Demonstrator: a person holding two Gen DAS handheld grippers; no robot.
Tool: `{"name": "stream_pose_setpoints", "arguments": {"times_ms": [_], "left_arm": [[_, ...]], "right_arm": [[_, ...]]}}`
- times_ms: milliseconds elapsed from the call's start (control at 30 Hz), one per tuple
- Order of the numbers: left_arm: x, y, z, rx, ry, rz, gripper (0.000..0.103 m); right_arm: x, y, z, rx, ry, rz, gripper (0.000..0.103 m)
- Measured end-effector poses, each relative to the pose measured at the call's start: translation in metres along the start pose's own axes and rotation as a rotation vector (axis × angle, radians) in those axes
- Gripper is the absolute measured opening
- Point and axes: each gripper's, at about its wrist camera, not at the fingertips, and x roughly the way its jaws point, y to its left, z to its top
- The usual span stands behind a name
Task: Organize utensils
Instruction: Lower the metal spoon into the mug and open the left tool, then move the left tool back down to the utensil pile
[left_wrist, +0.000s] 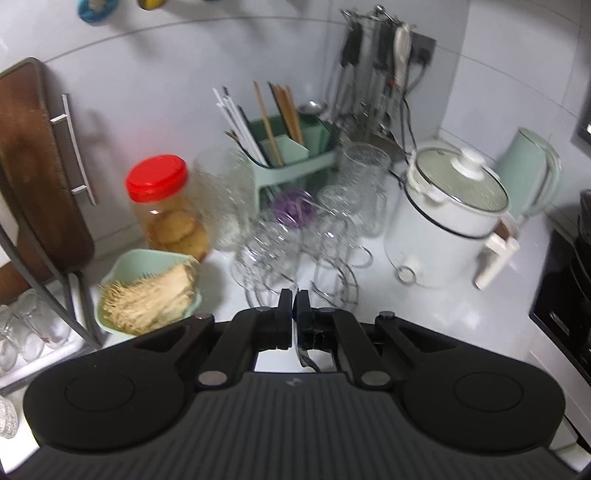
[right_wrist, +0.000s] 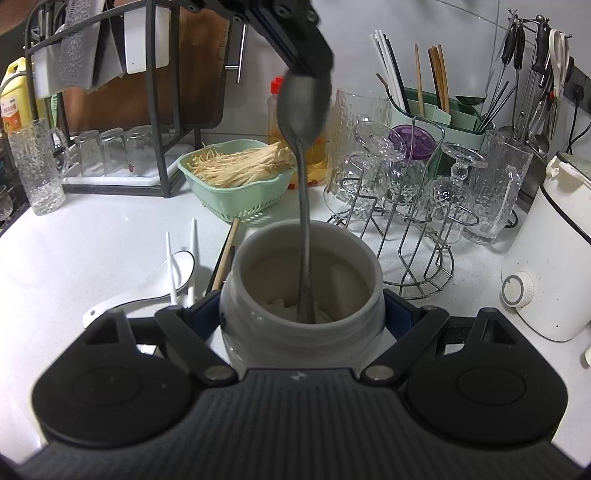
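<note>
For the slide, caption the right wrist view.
Right gripper steadies a grey jar while the left gripper lowers a metal spoon handle-first inside.

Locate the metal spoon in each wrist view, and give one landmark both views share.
Left wrist: only a sliver of the metal spoon shows, low centre, under the shut left gripper.
Right wrist: the spoon stands centre frame, bowl end up in the left gripper, handle down in the ceramic jar.
Shared landmark: green chopstick holder.

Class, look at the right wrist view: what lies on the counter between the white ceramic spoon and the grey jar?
White chopsticks lying across the white spoon, then a wooden chopstick beside the jar. Right wrist view only.
</note>
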Motion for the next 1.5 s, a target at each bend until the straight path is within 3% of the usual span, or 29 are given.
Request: {"name": "stream_pose_setpoints", "arguments": {"times_ms": [333, 700, 1033, 1233, 1500], "left_arm": [[0.0, -0.012, -0.019, 0.016, 0.167, -0.121, 0.007], [0.014, -0.009, -0.021, -0.013, 0.256, -0.153, 0.009], [0.01, -0.006, -0.015, -0.04, 0.237, -0.156, 0.01], [-0.008, 0.006, -0.016, -0.085, 0.187, -0.143, 0.029], [-0.04, 0.029, -0.023, -0.159, 0.1, -0.101, 0.036]], "right_arm": [[-0.001, 0.0, -0.002, -0.003, -0.011, 0.002, 0.091], [-0.002, -0.002, -0.003, -0.009, -0.021, 0.02, 0.091], [-0.002, -0.003, -0.003, -0.01, -0.024, 0.024, 0.091], [-0.001, -0.002, -0.003, -0.01, -0.019, 0.019, 0.091], [-0.001, -0.001, -0.002, -0.002, -0.013, 0.01, 0.091]]}}
